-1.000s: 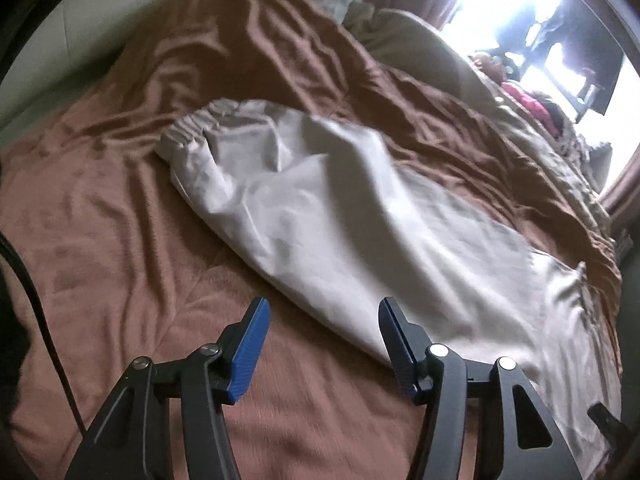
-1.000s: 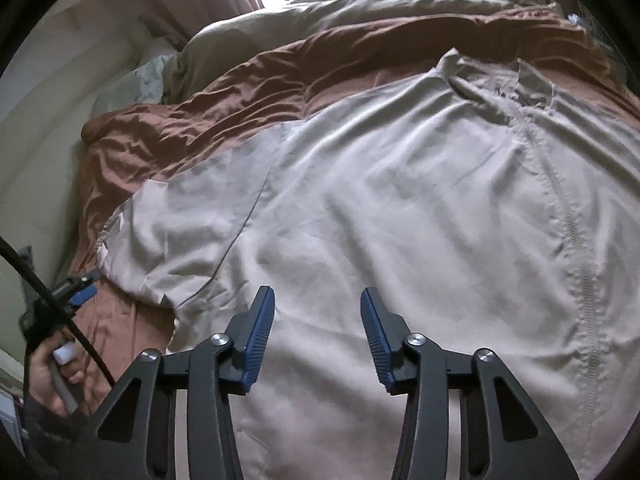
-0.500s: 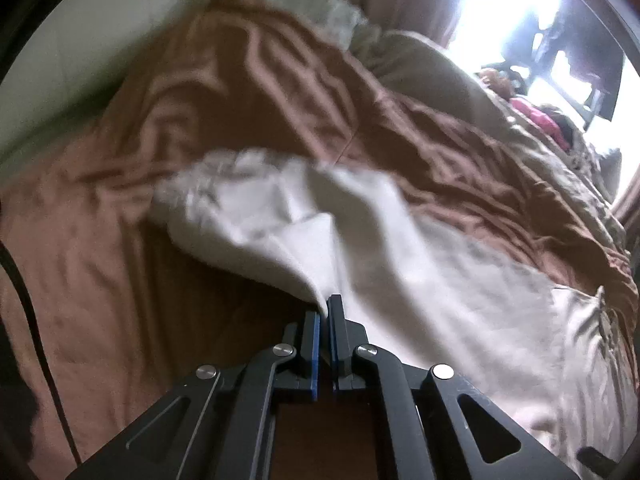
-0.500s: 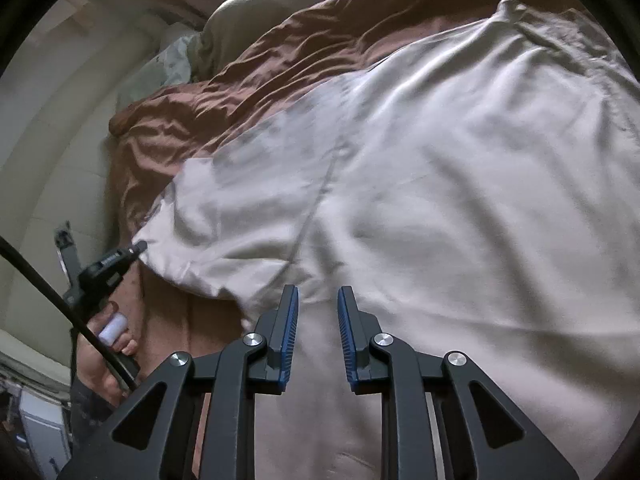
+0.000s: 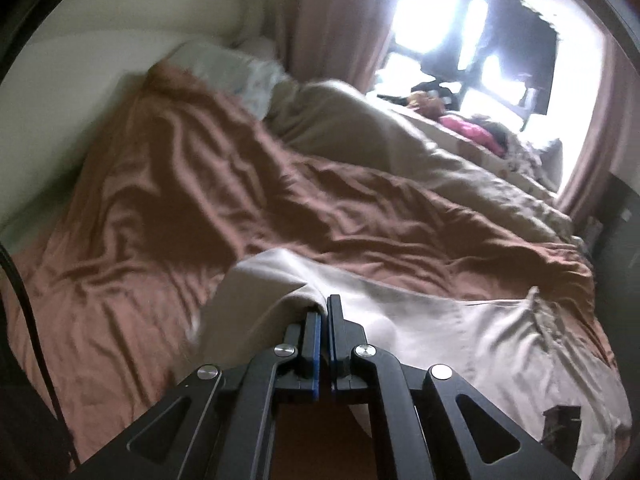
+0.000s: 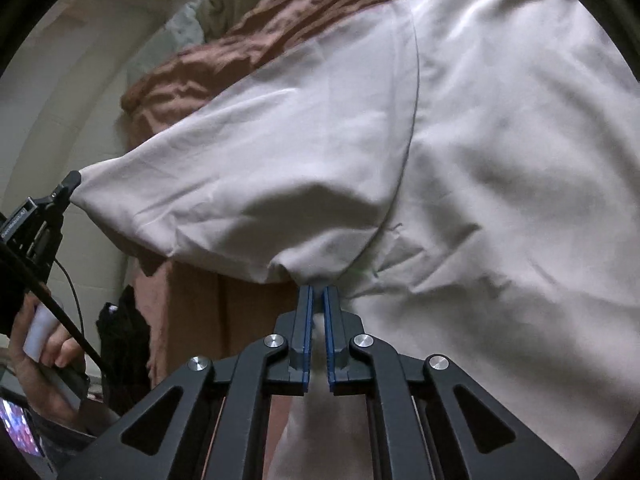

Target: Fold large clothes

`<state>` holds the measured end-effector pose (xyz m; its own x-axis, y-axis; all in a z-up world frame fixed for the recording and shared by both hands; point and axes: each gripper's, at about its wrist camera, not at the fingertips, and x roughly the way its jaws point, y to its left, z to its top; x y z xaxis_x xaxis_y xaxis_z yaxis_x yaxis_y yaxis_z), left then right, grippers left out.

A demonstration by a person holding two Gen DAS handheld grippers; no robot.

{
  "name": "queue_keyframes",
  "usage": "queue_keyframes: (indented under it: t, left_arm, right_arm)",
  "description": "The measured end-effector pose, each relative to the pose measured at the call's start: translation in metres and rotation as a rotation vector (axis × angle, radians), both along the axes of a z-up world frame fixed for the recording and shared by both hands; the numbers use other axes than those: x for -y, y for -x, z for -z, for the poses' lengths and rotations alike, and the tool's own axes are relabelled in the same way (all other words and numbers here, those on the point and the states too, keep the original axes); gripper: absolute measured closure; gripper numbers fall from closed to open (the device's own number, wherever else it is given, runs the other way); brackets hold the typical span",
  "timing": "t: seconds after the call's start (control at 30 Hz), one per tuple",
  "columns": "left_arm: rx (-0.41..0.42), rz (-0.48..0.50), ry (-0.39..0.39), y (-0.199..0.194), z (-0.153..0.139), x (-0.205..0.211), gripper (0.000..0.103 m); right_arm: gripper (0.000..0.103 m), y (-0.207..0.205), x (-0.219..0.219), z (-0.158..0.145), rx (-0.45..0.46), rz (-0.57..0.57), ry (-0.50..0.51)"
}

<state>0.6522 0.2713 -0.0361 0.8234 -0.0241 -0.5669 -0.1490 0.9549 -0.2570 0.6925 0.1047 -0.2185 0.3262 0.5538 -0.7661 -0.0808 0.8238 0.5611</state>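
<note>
Over the brown bedspread (image 5: 168, 208), the left gripper (image 5: 324, 312) angles down, clamped on the beige garment (image 6: 460, 160); the right gripper (image 6: 316, 300), tilted steeper, pinches its lower edge too.

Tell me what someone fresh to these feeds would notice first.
The pale beige jacket filling most of the right wrist view, spread over the rumpled brown bedspread. Then both grips: the left gripper is shut on a lifted fold of its sleeve at bottom centre, and the right gripper, whose jaws have just been closing, pinches the fabric near the underarm seam. The blown-out window glares at upper right of the left view.
</note>
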Motion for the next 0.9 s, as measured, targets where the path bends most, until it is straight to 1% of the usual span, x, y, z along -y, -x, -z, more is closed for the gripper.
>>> queue_keyframes:
  t: [0.1, 0.2, 0.27, 0.3, 0.33, 0.37, 0.4, 0.5, 0.6, 0.63, 0.67, 0.7, 0.77, 0.83, 0.9]
  left_arm:
    - [0.035, 0.042, -0.004, 0.007, -0.021, 0.017, 0.101]
    - [0.066, 0.105, -0.011, 0.013, -0.039, 0.041, 0.101]
    - [0.082, 0.155, -0.028, 0.016, -0.048, 0.062, 0.101]
    - [0.086, 0.167, -0.036, 0.018, -0.051, 0.070, 0.101]
    - [0.089, 0.184, -0.041, 0.019, -0.053, 0.080, 0.101]
    - [0.092, 0.202, -0.037, 0.020, -0.056, 0.089, 0.101]
    - [0.096, 0.223, -0.033, 0.021, -0.059, 0.099, 0.101]
    - [0.101, 0.278, -0.047, 0.023, -0.066, 0.129, 0.101]
    - [0.097, 0.334, -0.076, 0.024, -0.069, 0.157, 0.101]
    - [0.094, 0.353, -0.087, 0.025, -0.070, 0.168, 0.101]
    - [0.089, 0.376, -0.094, 0.025, -0.071, 0.182, 0.101]
    - [0.086, 0.386, -0.091, 0.025, -0.070, 0.187, 0.101]
    - [0.072, 0.422, -0.087, 0.024, -0.069, 0.208, 0.101]
    - [0.056, 0.455, -0.097, 0.024, -0.065, 0.225, 0.101]
    - [0.038, 0.483, -0.101, 0.025, -0.061, 0.240, 0.101]
  right_arm:
    - [0.100, 0.017, 0.026, -0.024, 0.054, 0.037, -0.016]
    - [0.099, 0.040, 0.067, -0.046, 0.090, 0.081, -0.073]
    - [0.092, 0.055, 0.081, -0.056, 0.111, 0.103, -0.059]
    - [0.072, 0.064, 0.092, -0.062, 0.121, 0.117, -0.044]
    - [0.043, 0.075, 0.106, -0.066, 0.129, 0.138, -0.045]
    - [0.033, 0.085, 0.119, -0.070, 0.136, 0.154, -0.052]
    - [0.029, 0.098, 0.131, -0.075, 0.146, 0.171, -0.055]
    - [0.029, 0.131, 0.164, -0.089, 0.170, 0.238, -0.035]
    - [0.029, 0.154, 0.192, -0.090, 0.217, 0.305, 0.001]
    - [0.029, 0.157, 0.202, -0.087, 0.218, 0.334, 0.021]
    - [0.029, 0.154, 0.210, -0.084, 0.183, 0.352, 0.027]
    - [0.029, 0.152, 0.218, -0.084, 0.157, 0.366, -0.012]
    - [0.029, 0.156, 0.230, -0.085, 0.169, 0.395, -0.050]
    - [0.029, 0.152, 0.234, -0.086, 0.164, 0.420, 0.009]
    - [0.029, 0.157, 0.236, -0.086, 0.157, 0.436, 0.023]
